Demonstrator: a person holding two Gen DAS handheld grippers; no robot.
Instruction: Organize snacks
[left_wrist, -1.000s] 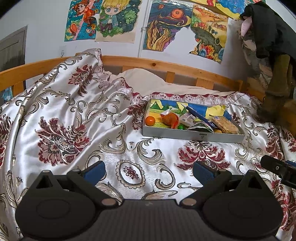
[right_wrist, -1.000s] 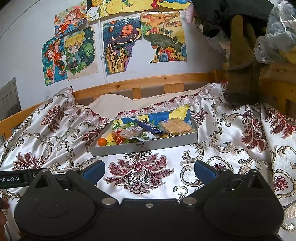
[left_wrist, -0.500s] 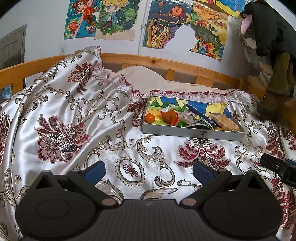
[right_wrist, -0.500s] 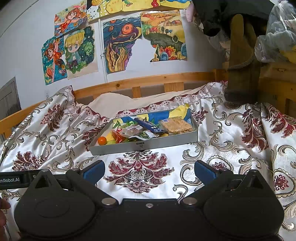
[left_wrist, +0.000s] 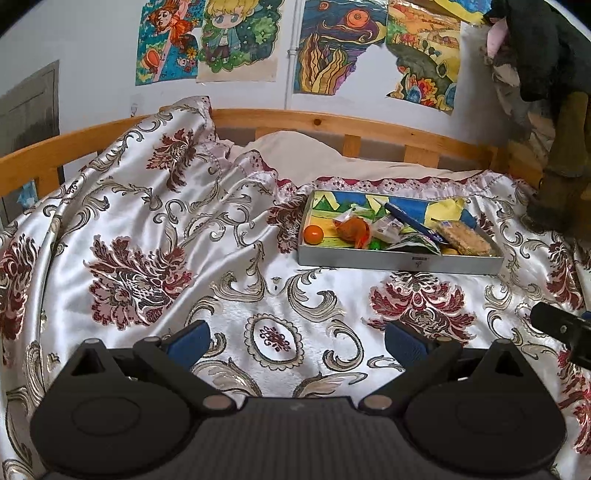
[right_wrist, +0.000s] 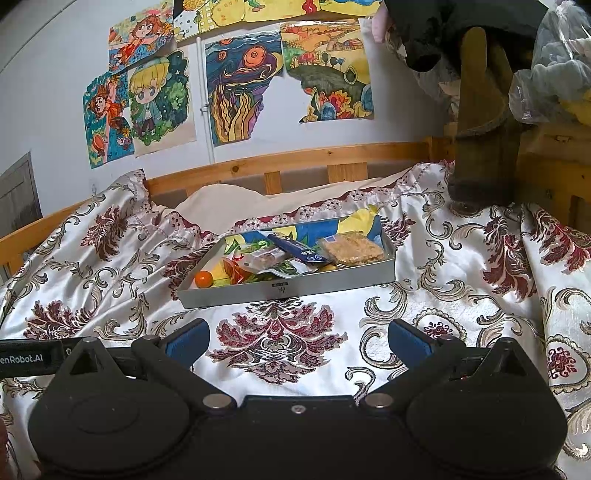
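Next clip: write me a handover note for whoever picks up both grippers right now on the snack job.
Left gripper: open, empty, hovering over the bedspread, short of the tray.
Right gripper: open, empty, also short of the tray.
Tray sits on the bedspread near the far rail. In it, jumbled: orange ball at the left end, orange packet, blue packet, cracker pack at the right end, other wrappers between.
Done: nothing visibly sorted.
Left: reach the tray and organize all the snacks.
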